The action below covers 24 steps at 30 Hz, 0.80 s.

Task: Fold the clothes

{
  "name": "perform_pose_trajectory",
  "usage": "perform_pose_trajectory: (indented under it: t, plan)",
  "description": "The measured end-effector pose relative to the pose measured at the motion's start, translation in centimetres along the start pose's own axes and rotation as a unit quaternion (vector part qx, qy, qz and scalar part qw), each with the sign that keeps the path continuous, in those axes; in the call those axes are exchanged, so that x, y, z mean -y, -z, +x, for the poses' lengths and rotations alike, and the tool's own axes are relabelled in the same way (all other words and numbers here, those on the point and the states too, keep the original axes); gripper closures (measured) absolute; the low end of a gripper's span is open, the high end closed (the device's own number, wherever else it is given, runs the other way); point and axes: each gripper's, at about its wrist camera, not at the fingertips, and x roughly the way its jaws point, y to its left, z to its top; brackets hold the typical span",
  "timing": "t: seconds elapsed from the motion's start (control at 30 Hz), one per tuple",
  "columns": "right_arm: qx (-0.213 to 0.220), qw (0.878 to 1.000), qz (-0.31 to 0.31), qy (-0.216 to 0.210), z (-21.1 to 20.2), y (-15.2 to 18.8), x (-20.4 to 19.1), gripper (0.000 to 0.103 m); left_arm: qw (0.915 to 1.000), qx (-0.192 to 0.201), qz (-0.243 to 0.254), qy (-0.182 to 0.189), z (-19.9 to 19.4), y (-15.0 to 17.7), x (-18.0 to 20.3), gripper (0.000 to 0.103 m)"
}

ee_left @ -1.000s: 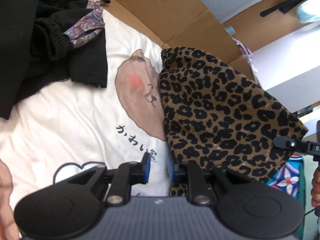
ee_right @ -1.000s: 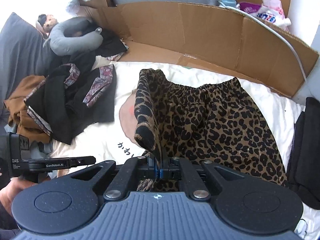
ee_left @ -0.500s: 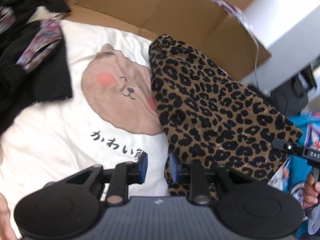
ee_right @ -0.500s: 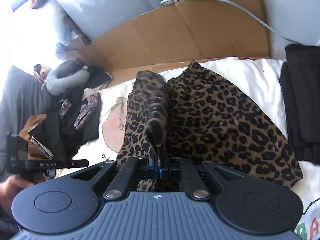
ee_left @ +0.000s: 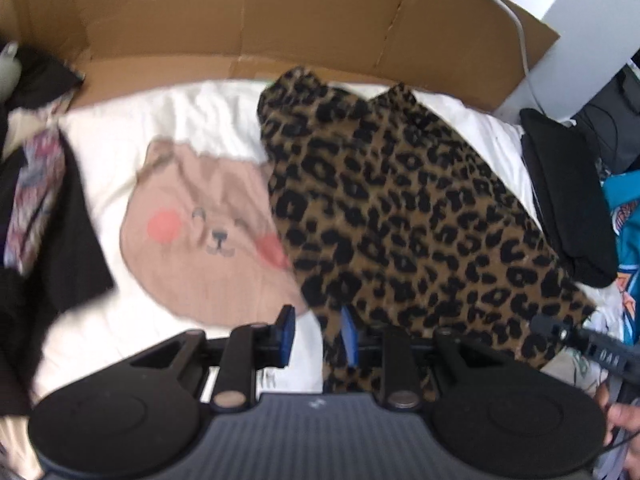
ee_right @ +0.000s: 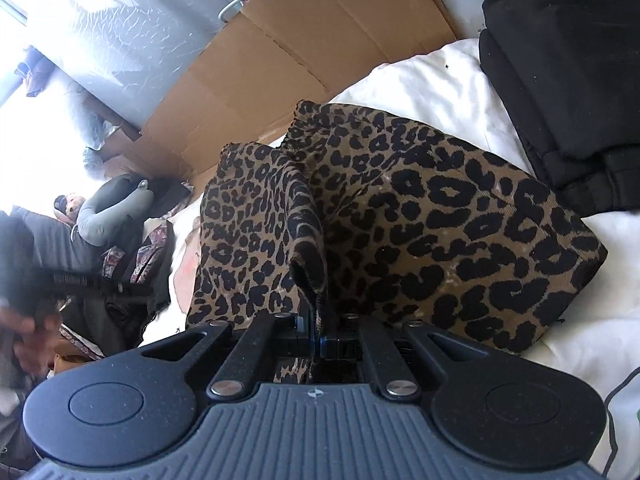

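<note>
A leopard-print skirt (ee_left: 400,208) lies on a white sheet with a bear print (ee_left: 208,240), one side folded over the rest. My right gripper (ee_right: 319,340) is shut on a raised fold of the skirt (ee_right: 440,220) at its near edge. My left gripper (ee_left: 317,334) points down at the skirt's near left corner. Its jaws are opening; the cloth's edge hangs beside the right blue pad (ee_left: 348,336) and is not pinched. The right gripper's tip (ee_left: 580,340) shows at the skirt's right corner.
A cardboard wall (ee_left: 280,20) lines the far edge of the bed. Folded black garments (ee_right: 560,60) sit right of the skirt. A heap of dark and patterned clothes (ee_left: 40,220) lies left, with a grey neck pillow (ee_right: 112,216) behind it.
My right gripper has come down and across, laying the held fold over the rest of the skirt. My left gripper has swung along the near edge and its jaws have widened.
</note>
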Motion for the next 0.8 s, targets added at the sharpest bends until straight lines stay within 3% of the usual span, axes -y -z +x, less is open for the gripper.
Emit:
perform_pose_trajectory:
  t: [0.27, 0.37, 0.5, 0.53, 0.6, 0.8]
  plan:
    - [0.046, 0.997, 0.066, -0.009, -0.3, -0.2, 3.4, 0.097, 0.9996, 0.01, 0.001, -0.025, -0.2, -5.5, 3.5, 0.068]
    - [0.046, 0.996, 0.082, -0.009, 0.3, -0.3, 4.7, 0.097, 0.9995, 0.015, 0.004, -0.029, 0.4, -7.5, 5.3, 0.067]
    - [0.037, 0.996, 0.08, -0.005, 1.0, -0.2, 5.4, 0.096, 0.9991, 0.03, -0.011, -0.027, 1.7, -10.0, 7.0, 0.055]
    - [0.038, 0.996, 0.08, -0.004, 1.1, -0.2, 5.5, 0.093, 0.9991, 0.03, -0.012, -0.028, 2.1, -10.5, 7.4, 0.055]
    - [0.046, 0.996, 0.083, -0.003, 1.0, -0.3, 5.6, 0.074, 0.9992, 0.026, -0.015, -0.026, 3.0, -11.5, 8.2, 0.055]
    - [0.031, 0.997, 0.069, -0.026, 1.6, -1.4, 6.0, 0.074, 0.9963, 0.009, -0.059, -0.062, 5.8, -13.7, 9.9, 0.055]
